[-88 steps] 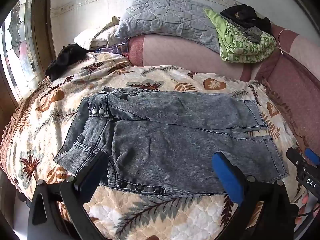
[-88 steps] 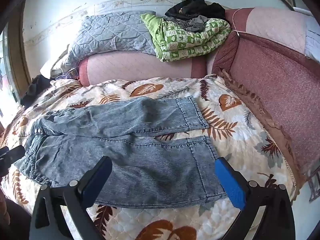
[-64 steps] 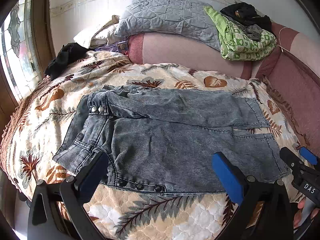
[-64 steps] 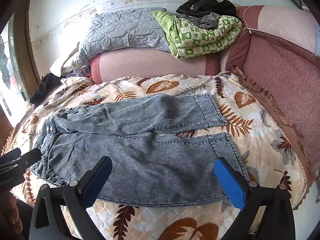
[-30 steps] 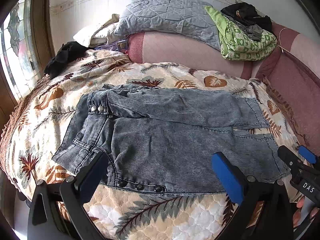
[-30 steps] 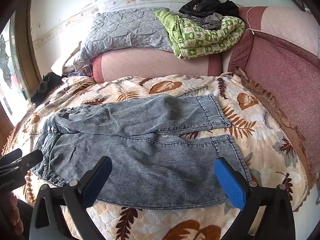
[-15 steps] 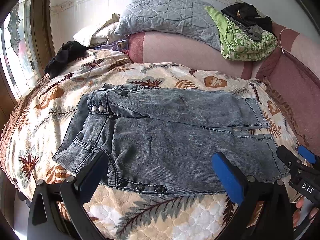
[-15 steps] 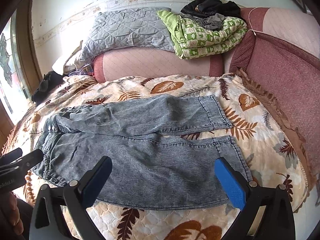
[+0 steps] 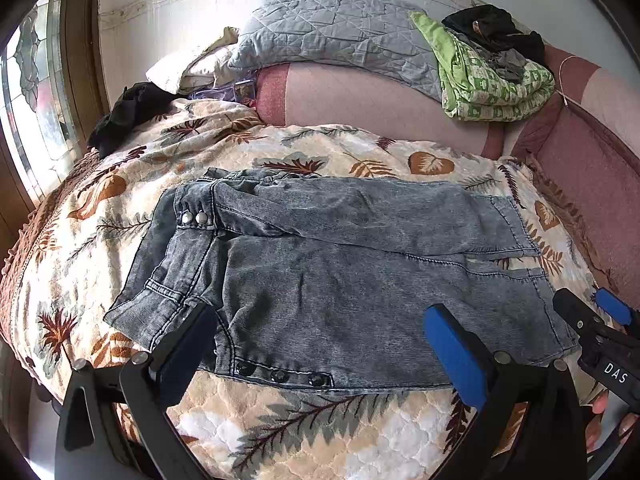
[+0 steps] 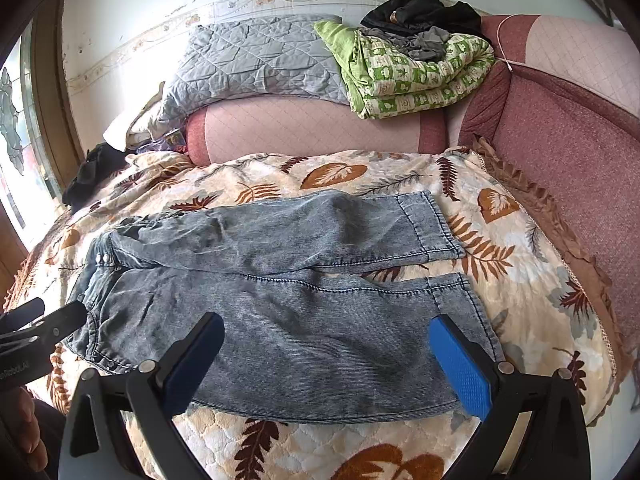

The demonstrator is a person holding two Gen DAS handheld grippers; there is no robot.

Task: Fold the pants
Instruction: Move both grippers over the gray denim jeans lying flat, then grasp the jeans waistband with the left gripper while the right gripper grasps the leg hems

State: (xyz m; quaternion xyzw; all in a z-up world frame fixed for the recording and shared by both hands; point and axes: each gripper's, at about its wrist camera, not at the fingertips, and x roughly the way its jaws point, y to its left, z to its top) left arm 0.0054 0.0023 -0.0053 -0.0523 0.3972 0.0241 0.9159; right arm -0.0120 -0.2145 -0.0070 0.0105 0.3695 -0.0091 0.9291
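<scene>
Pants [image 9: 340,264]: faded grey denim, matt, shiny metal snaps; bedspread [image 9: 280,432] beneath the open grippers: quilted leaf-print cloth; finger pads [image 10: 460,364]: blue textured rubber, black plastic arms.

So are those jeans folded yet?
No, spread flat. The jeans lie on the bedspread with both legs side by side, nothing doubled over.

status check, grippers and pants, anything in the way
Left gripper open, empty, over waistband end. Right gripper open, empty, over near leg. Pants flat on bedspread, unfolded. Nothing lying on them.
</scene>
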